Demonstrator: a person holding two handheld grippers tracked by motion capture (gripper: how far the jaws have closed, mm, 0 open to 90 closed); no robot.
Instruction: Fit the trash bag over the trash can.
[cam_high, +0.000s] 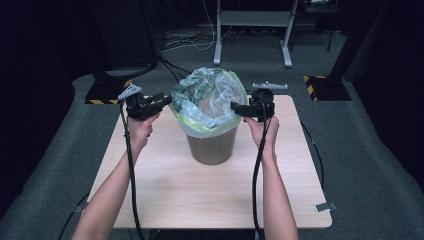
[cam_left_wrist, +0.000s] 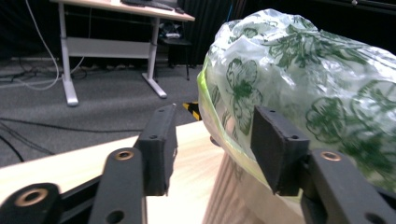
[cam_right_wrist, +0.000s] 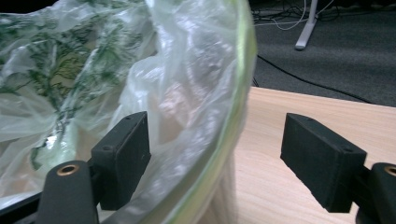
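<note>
Green-printed plastic bag (cam_high: 210, 97) lines the bin (cam_high: 212, 145) mid-counter (cam_high: 165, 185). The right gripper (cam_right_wrist: 212, 154) view shows its parted jaws straddling the bag's rim; the left gripper (cam_left_wrist: 210, 149) view shows released jaws beside it.

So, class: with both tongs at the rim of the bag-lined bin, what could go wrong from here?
1. The thin plastic bag could tear if pinched and pulled: the right tongs stand open astride its green edge.
2. The left tongs are open beside the bag, one pad against it; closing there may catch only loose film, which slips.
3. The bin stands free on the table, so uneven pulling might tip it.
</note>
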